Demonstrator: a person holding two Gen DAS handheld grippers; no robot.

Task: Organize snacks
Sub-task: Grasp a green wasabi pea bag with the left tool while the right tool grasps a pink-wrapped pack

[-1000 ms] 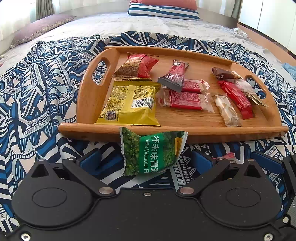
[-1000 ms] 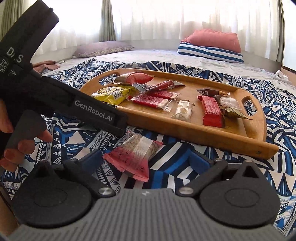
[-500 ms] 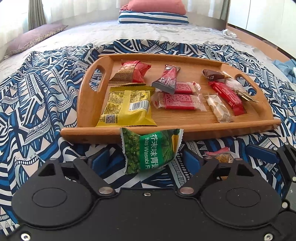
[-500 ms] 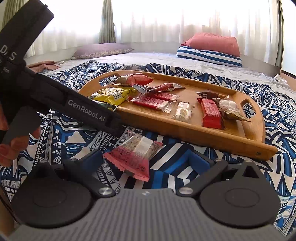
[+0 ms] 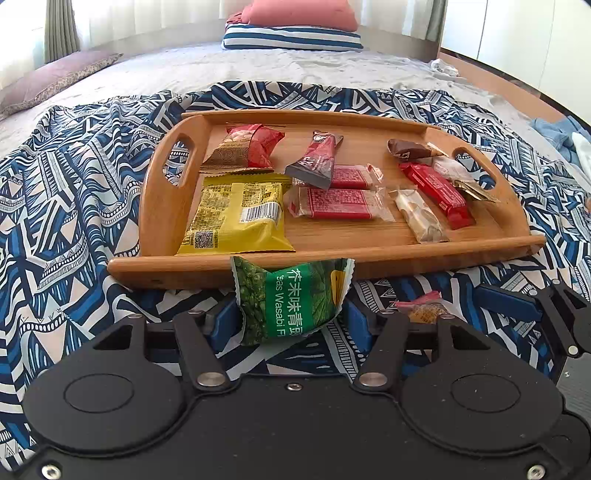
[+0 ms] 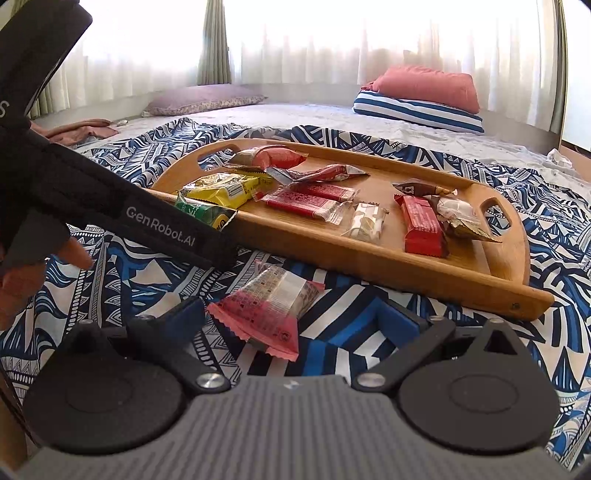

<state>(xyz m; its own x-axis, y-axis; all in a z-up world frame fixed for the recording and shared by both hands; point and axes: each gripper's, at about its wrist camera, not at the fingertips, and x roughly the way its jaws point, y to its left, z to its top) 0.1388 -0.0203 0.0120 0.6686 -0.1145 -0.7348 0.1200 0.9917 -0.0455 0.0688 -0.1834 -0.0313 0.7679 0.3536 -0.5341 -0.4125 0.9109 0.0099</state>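
My left gripper (image 5: 290, 319) is shut on a green wasabi pea packet (image 5: 291, 299) and holds it off the bed, just in front of the wooden tray's (image 5: 332, 260) near rim; the packet also shows in the right wrist view (image 6: 203, 214). My right gripper (image 6: 291, 317) is open around a pink and clear snack packet (image 6: 269, 306) lying on the patterned blanket; its pads do not touch it. That packet also shows in the left wrist view (image 5: 421, 308). The tray (image 6: 424, 273) holds several snacks, among them a yellow bag (image 5: 236, 214).
The tray sits on a blue and white patterned blanket (image 5: 66, 206) over a bed. Pillows (image 5: 291, 29) lie at the far end. The left gripper's black body (image 6: 110, 199) and the person's fingers (image 6: 37, 269) fill the left of the right wrist view.
My left gripper has lifted the green packet higher and drawn back a little from the tray. The right gripper has closed in slightly on the pink packet.
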